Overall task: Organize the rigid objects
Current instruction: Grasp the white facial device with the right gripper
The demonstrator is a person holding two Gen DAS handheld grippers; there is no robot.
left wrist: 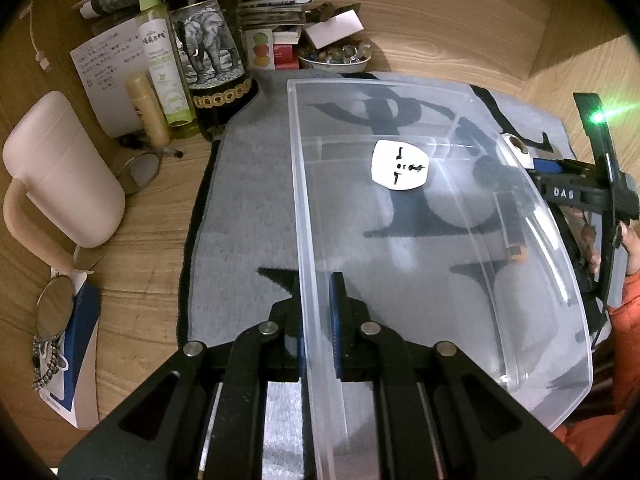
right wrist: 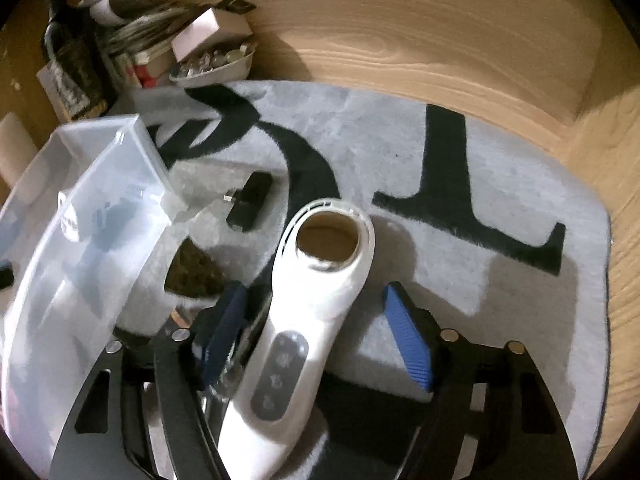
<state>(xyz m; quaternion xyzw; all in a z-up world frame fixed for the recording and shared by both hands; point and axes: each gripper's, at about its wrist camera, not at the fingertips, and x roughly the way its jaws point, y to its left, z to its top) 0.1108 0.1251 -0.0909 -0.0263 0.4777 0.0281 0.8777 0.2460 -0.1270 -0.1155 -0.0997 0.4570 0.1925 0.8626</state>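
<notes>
A clear plastic bin (left wrist: 532,280) stands on a grey mat with black letters; its corner also shows in the right wrist view (right wrist: 132,152). My left gripper (left wrist: 318,320) is shut on the bin's left wall. A white plug adapter (left wrist: 400,165) lies inside the bin. My right gripper (right wrist: 320,332) is open, its blue pads either side of a white handheld device (right wrist: 312,304) with a round head and grey buttons, lying on the mat. A black USB stick (right wrist: 250,200) and a dark triangular piece (right wrist: 192,276) lie on the mat beside the bin.
Wooden floor around the mat (right wrist: 500,280). At the back stand a dark elephant-label bottle (left wrist: 208,48), a green spray bottle (left wrist: 160,52), a bowl of small trinkets (left wrist: 334,58) and papers. A white jug (left wrist: 60,172) and glasses (left wrist: 56,308) lie left.
</notes>
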